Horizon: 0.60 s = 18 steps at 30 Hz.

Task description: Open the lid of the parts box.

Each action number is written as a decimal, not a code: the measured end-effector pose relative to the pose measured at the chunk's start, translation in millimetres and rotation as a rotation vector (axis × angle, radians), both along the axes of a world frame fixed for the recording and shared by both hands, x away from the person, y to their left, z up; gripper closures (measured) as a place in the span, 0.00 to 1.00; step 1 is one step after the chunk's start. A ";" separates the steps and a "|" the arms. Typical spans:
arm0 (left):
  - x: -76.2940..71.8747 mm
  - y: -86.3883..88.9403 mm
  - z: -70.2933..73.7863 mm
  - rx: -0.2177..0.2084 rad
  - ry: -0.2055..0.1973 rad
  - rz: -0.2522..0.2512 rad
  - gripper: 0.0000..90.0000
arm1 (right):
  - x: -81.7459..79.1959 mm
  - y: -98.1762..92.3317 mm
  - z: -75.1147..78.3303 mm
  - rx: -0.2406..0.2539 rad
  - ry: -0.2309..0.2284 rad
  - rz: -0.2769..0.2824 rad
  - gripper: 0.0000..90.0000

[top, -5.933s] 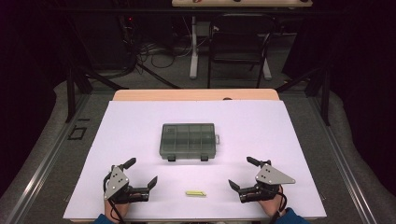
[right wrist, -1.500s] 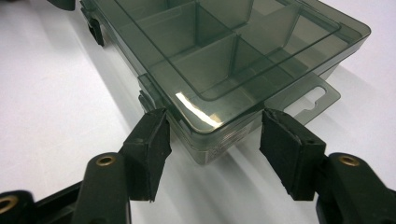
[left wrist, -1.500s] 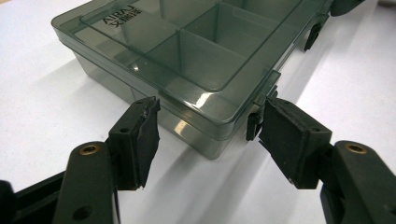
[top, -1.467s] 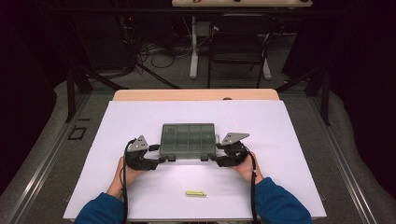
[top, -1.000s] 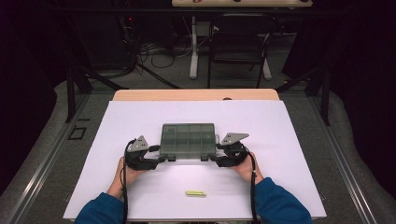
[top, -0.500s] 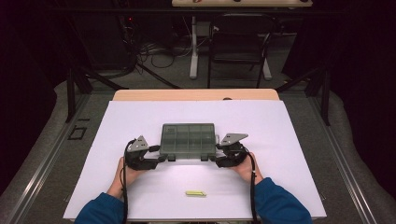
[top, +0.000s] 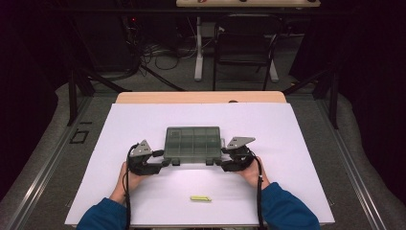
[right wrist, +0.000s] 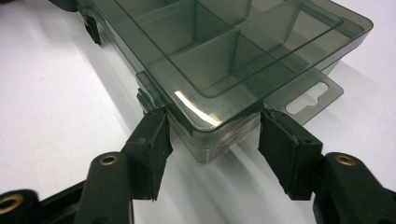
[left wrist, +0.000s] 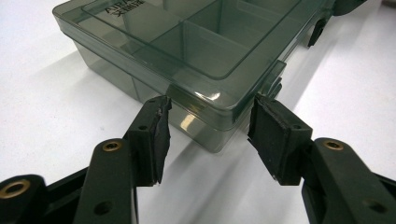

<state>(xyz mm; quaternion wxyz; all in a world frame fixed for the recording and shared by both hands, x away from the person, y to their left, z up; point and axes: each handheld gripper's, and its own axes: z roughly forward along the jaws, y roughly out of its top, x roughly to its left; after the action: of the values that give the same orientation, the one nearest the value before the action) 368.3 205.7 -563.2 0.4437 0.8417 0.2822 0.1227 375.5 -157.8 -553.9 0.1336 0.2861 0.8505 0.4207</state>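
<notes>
A smoky clear compartment box lies closed, lid down, in the middle of the white table. My left gripper is open at its near left corner. In the left gripper view the box's corner sits between the pads of the left gripper, beside a front latch. My right gripper is open at the near right corner. In the right gripper view the corner of the box lies inside the right gripper, with a latch and a hang tab on either side.
A small yellow-green stick lies near the front edge, between the forearms. A wooden strip borders the table's far side. Beyond it stand a black chair and floor cables.
Since the earliest frame both grippers have come up from the front edge to the box's near corners. Over the last 1.5 seconds nothing has moved.
</notes>
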 end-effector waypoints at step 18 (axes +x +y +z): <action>-1.3 -0.7 -0.8 -0.015 0.001 0.009 0.53 | 0.2 -0.1 0.0 0.004 0.002 -0.002 0.47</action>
<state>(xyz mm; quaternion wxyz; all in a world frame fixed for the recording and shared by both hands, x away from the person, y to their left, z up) 367.1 205.0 -564.0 0.4494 0.8371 0.2870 0.1220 375.7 -157.9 -553.9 0.1326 0.2875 0.8496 0.4219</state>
